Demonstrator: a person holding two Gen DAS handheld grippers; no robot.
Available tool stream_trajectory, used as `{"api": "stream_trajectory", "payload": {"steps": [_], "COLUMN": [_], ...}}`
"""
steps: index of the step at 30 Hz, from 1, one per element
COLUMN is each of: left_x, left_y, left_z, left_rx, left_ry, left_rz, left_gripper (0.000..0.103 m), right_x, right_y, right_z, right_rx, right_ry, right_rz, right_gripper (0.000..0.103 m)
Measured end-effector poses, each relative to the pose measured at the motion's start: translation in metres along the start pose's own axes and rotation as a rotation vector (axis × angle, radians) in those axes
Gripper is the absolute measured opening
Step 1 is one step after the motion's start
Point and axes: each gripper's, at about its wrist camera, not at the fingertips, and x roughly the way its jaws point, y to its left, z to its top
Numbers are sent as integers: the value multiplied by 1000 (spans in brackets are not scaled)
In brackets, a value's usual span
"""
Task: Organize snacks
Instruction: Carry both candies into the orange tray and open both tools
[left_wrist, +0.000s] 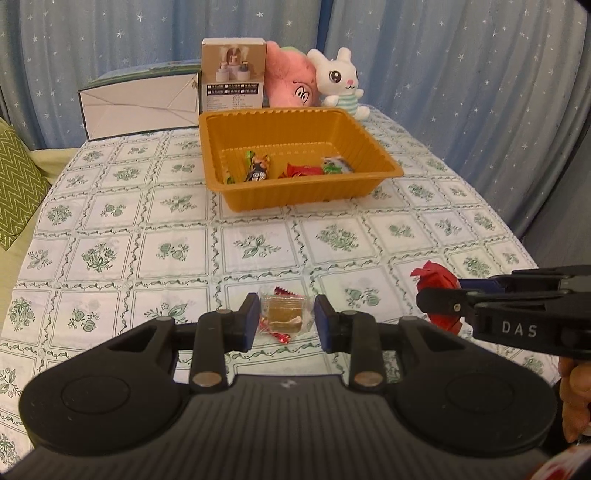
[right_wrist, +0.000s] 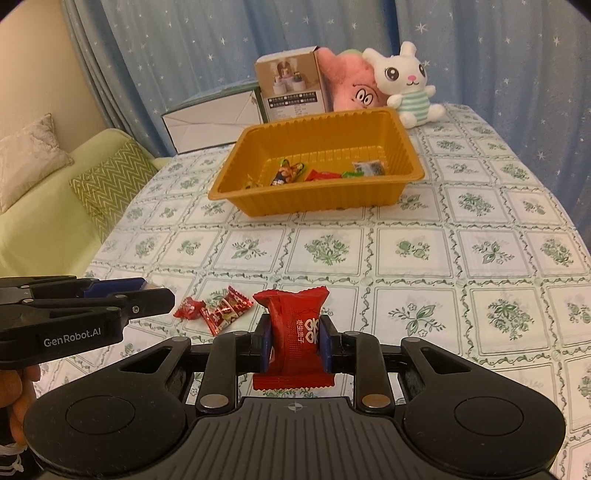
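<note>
The task is judged partly done: several wrapped snacks (right_wrist: 295, 173) are already lying in the ribbed orange plastic tray (right_wrist: 406, 162) on the floral tablecloth (right_wrist: 480, 258). A red foil snack packet (right_wrist: 295, 332) is clamped between the closed jaws of the right gripper (right_wrist: 294, 341). A clear-wrapped brown biscuit (left_wrist: 282, 314) is bracketed by the parted left gripper (left_wrist: 283, 321), not yet squeezed. Two small red candies (right_wrist: 218, 308) are left near it on the cloth
</note>
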Motion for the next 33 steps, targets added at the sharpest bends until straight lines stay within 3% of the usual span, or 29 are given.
{"api": "stream_trajectory", "payload": {"steps": [19, 33], "left_x": [-7, 30], "left_y": [-7, 3], "left_z": [27, 96], "left_rx": [-10, -29], "left_ry": [-37, -82], "left_rz": [-35, -65], "left_gripper": [29, 29], "right_x": [-18, 4], "right_y": [-11, -28], "right_z": [18, 97], "right_rx": [13, -7], "right_ry": [-33, -90], "right_rz": [-40, -41], "right_gripper": [26, 26]}}
